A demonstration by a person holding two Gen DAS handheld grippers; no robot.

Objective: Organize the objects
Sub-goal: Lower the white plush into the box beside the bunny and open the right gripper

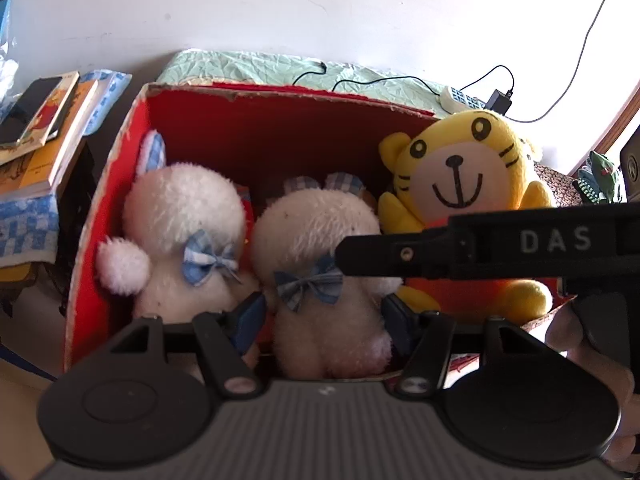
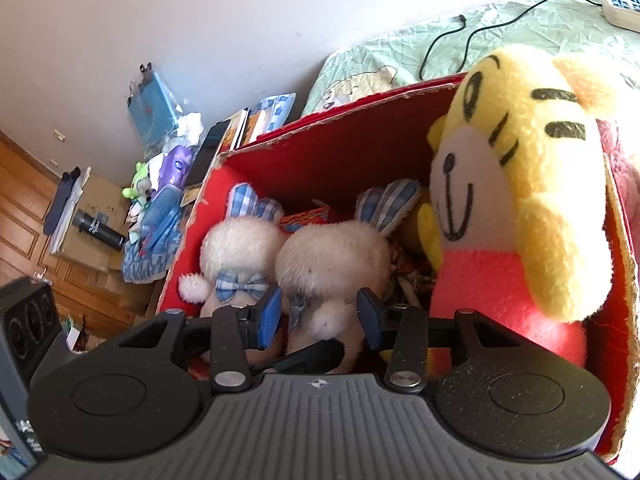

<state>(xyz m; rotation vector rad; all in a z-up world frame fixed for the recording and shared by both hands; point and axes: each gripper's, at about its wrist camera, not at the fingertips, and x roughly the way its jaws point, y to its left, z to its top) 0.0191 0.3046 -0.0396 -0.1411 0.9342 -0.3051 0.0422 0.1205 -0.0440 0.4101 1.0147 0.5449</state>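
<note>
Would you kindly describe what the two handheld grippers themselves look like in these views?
Both match: a grey ribbed body flanked by two round black discs, with black linkage arms running to jaws faced with blue pads. The left gripper view also shows the right gripper side-on, a black bar lettered "DAS" in white.

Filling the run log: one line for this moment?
red box: two white bunnies, yellow tiger inside | left tool open around middle bunny | right tool open

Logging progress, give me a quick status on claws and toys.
Both claws open, around middle white bunny. Second bunny, yellow tiger sit in red box. Right claw arm crosses tiger.
</note>
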